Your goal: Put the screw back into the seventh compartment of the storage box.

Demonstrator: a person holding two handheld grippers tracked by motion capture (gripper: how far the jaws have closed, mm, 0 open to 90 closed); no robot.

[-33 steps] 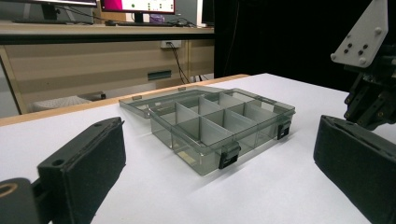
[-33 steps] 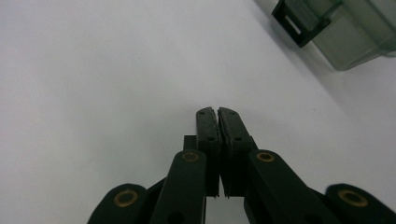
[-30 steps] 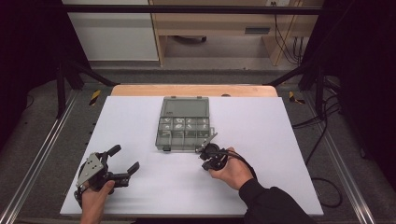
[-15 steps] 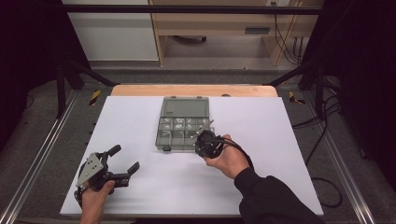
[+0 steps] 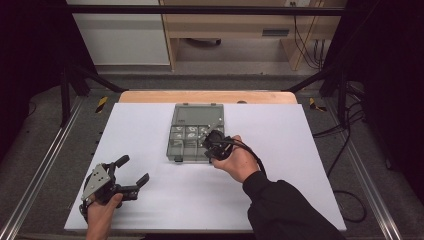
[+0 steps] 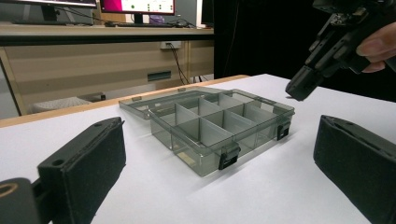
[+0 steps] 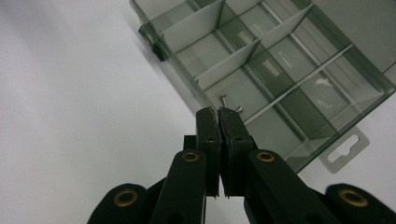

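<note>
1. Since a second ago the right gripper has risen from the table just right of the box's near corner and moved over the box's near right part; the left gripper has kept its place.
2. The clear grey compartment box lies open at the middle of the white table, its lid folded back flat on the far side.
3. The right gripper's jaws are pressed together, and nothing can be made out between them. In the right gripper view their tips hang above a compartment holding small screws, apart from the box.
4. The left gripper rests near the table's front left corner, jaws spread wide and empty. In the left gripper view the box lies ahead between them, well apart.
</note>
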